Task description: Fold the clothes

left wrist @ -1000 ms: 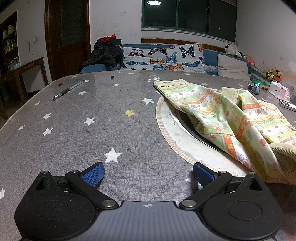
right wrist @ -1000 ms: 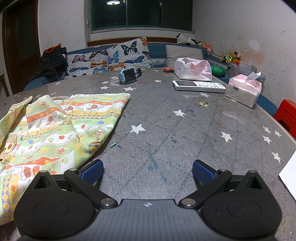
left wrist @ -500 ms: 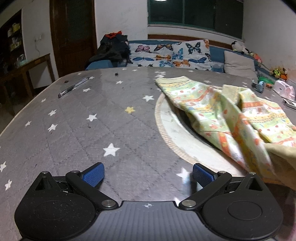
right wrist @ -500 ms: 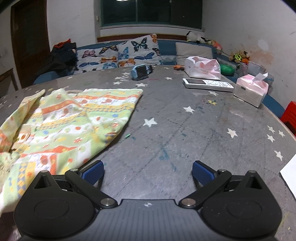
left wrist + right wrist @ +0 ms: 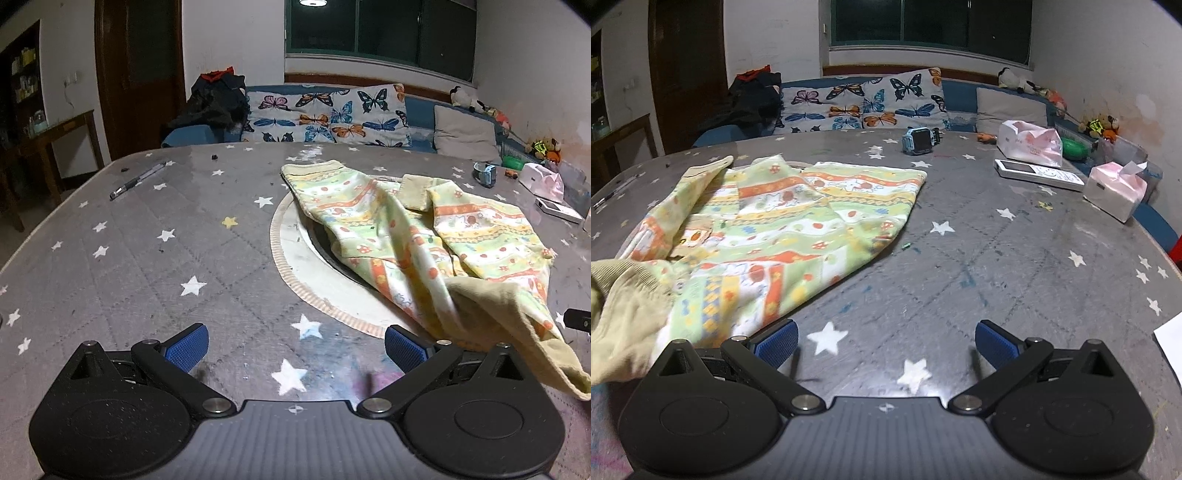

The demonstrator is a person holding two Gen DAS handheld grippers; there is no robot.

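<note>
Garment (image 5: 436,236) hem now bunched nearer tongs (image 5: 295,345)

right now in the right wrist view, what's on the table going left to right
pen → patterned garment → blue watch → white remote → pink tissue box → white paper at the edge
</note>
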